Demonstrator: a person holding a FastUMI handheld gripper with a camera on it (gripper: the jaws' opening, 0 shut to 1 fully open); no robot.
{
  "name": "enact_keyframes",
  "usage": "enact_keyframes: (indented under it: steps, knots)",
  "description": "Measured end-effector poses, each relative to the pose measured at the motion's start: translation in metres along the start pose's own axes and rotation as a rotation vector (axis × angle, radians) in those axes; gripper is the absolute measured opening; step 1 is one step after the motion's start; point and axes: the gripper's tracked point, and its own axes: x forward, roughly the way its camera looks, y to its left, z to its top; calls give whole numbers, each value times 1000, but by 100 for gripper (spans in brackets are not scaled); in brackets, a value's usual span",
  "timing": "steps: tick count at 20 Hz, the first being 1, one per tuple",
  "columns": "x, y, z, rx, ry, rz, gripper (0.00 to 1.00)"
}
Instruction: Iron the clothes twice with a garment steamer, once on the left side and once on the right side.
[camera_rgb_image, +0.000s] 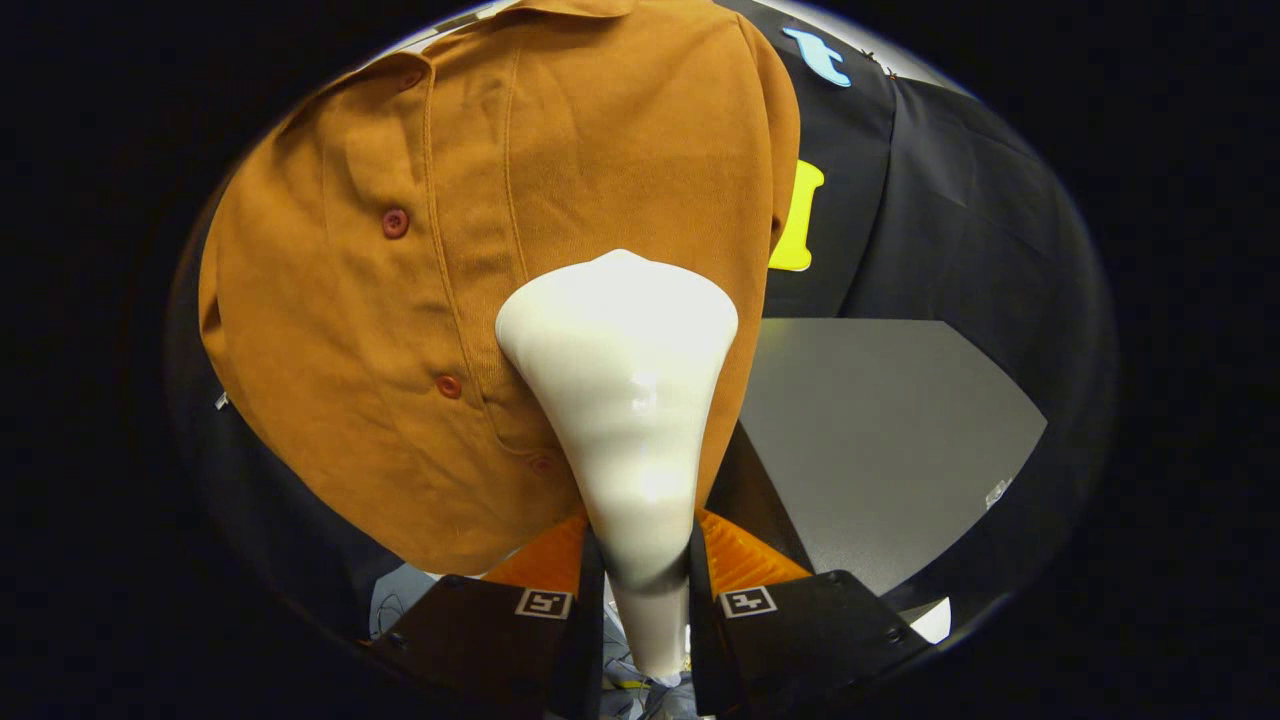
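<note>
the gripper (645, 590) has both fingers pressed on the narrow handle of the white garment steamer (625, 400), one finger on each side, so the tool is clamped and pointing forward along the fingers. the steamer widens into a flared head just ahead of the fingers, and that head lies against the orange shirt (420, 250) hanging in front of the booth wall, low on the garment and just beside the button placket (470, 250). three buttons show down the placket, the lowest one right next to the steamer's neck.

the step in hand looks like a steaming pass along one half of the shirt front — i cannot tell from this view which pass of the two it is. to do it well, the head should stay flat and in light contact with the cloth, not digging in, since the shirt hangs free and will swing or bunch if pushed. a slow, straight travel parallel to the placket suits it best, with the head kept off the buttons so it does not catch on them. the grip sits low on a smooth tapering handle — a slip or twist is the risk, so the wrist should hold the handle's line steady. the grey table (880, 440) lies beyond the shirt's edge, well apart from the work.
</note>
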Motion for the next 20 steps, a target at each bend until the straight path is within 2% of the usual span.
enact_keyframes:
  steps: [8, 11, 13, 16, 20]
  knots:
    - [13, -2, -45, -3, 114, -23, 39]
    - [10, -4, -50, 10, 120, -25, 39]
    - [4, -6, -38, 19, 86, -32, 39]
    - [-34, -8, -6, 22, -6, -32, 39]
    - [-75, 17, 50, 6, -157, 16, 39]
